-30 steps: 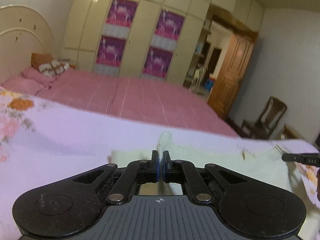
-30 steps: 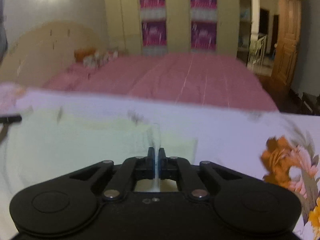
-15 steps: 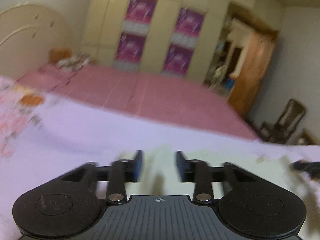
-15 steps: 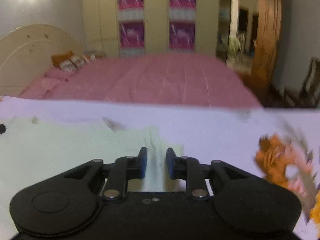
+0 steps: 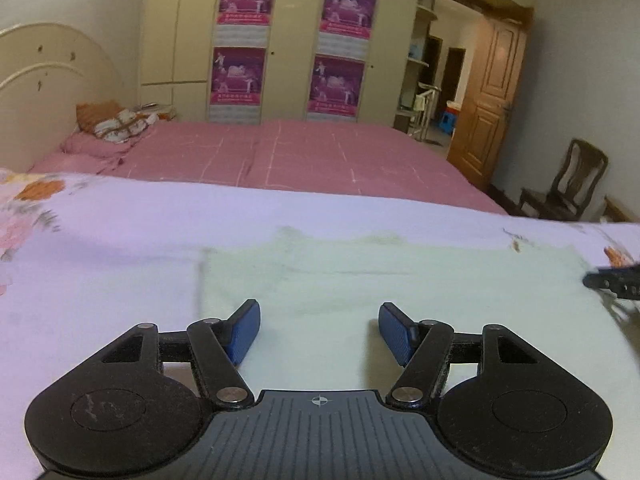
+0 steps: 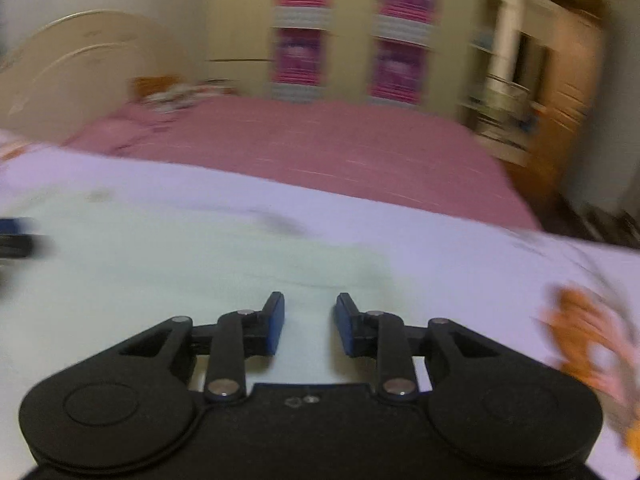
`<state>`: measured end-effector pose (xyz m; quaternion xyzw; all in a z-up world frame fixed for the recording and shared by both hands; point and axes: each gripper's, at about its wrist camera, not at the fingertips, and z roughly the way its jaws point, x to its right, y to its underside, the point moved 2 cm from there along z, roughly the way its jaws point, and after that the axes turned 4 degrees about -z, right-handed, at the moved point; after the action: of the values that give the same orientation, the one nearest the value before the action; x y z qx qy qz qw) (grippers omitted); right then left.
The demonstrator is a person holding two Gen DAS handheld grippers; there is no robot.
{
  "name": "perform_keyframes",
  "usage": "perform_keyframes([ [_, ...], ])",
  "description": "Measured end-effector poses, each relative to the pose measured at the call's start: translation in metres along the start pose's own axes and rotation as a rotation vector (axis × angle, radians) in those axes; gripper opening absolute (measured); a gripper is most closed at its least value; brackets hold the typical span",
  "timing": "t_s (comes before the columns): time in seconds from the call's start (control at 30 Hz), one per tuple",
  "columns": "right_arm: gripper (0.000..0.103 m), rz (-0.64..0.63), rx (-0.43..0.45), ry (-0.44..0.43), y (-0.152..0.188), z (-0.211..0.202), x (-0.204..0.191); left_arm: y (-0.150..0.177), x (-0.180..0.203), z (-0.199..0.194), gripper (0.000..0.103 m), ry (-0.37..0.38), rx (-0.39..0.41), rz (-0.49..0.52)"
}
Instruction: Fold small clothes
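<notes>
A pale cream garment [image 5: 400, 284] lies flat on a lilac floral sheet [image 5: 104, 240]. My left gripper [image 5: 319, 330] is open and empty, low over the garment's near left part. My right gripper [image 6: 310, 326] is open and empty over the garment [image 6: 168, 256] near its right edge; this view is blurred. The tip of the right gripper shows at the right edge of the left wrist view [image 5: 616, 280]. The left gripper's tip shows blurred at the left edge of the right wrist view [image 6: 20, 236].
A bed with a pink cover [image 5: 288, 156] lies beyond the sheet, with pillows [image 5: 116, 124] by a cream headboard [image 5: 48, 88]. A wardrobe [image 5: 288, 40] stands behind. A wooden chair [image 5: 568, 184] and door [image 5: 488, 100] are at right.
Both grippers were shut on folds of the garment a second ago. Both have opened and let the cloth go; it now lies flat. The right gripper is moving.
</notes>
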<state>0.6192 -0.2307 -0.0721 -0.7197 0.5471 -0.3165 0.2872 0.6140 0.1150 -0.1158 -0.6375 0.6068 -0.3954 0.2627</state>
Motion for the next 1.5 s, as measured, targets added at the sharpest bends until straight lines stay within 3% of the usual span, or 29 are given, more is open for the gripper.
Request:
perform_keyframes([
  [0.07,0.054,0.034,-0.019,0.015,0.003,0.000,0.015,-0.001,0.000,0.001,0.066,-0.004,-0.003,0.005],
  [0.13,0.047,0.066,0.001,0.025,0.000,-0.008,0.017,-0.002,0.012,-0.006,0.066,-0.056,0.015,0.044],
  [0.17,0.039,0.071,0.050,0.046,-0.002,-0.020,0.014,-0.003,0.022,-0.017,0.066,-0.052,0.040,0.066],
  [0.2,0.038,0.073,0.087,0.037,-0.003,-0.033,0.009,-0.001,0.033,-0.031,0.066,-0.019,0.080,0.087],
  [0.27,0.037,0.054,0.134,-0.069,-0.003,-0.057,-0.009,0.012,0.055,-0.048,0.066,0.032,0.093,0.090],
  [0.33,0.036,-0.003,0.127,-0.177,0.006,-0.071,-0.039,0.028,0.078,-0.054,0.066,0.080,0.064,0.101],
  [0.43,0.035,-0.061,0.088,-0.256,0.023,-0.076,-0.076,0.051,0.098,-0.052,0.066,0.080,0.003,0.125],
  [0.53,0.035,-0.105,0.023,-0.213,0.038,-0.068,-0.086,0.063,0.096,-0.056,0.066,0.047,0.004,0.155],
  [0.7,0.036,-0.041,-0.006,-0.102,0.042,-0.070,-0.051,0.060,0.066,-0.084,0.066,-0.025,0.005,0.140],
  [0.77,0.036,-0.024,0.000,-0.103,0.042,-0.083,-0.052,0.059,0.069,-0.101,0.066,-0.014,0.021,0.112],
  [0.87,0.033,-0.024,0.054,-0.190,0.047,-0.110,-0.085,0.073,0.088,-0.123,0.066,0.026,0.038,0.108],
  [1.03,0.033,-0.065,0.019,-0.267,0.080,-0.134,-0.130,0.109,0.111,-0.126,0.066,0.010,-0.032,0.109],
  [1.2,0.034,-0.144,0.005,-0.194,0.089,-0.134,-0.147,0.114,0.114,-0.138,0.066,-0.015,-0.022,0.085],
  [1.33,0.030,-0.117,-0.002,-0.198,0.079,-0.136,-0.153,0.115,0.110,-0.140,0.066,-0.043,-0.036,0.035],
  [1.4,0.031,-0.103,-0.030,-0.193,0.084,-0.132,-0.154,0.117,0.108,-0.140,0.066,-0.046,-0.037,0.057],
  [1.5,0.031,-0.113,-0.024,-0.147,0.092,-0.138,-0.138,0.118,0.090,-0.147,0.066,-0.113,-0.036,0.069],
])
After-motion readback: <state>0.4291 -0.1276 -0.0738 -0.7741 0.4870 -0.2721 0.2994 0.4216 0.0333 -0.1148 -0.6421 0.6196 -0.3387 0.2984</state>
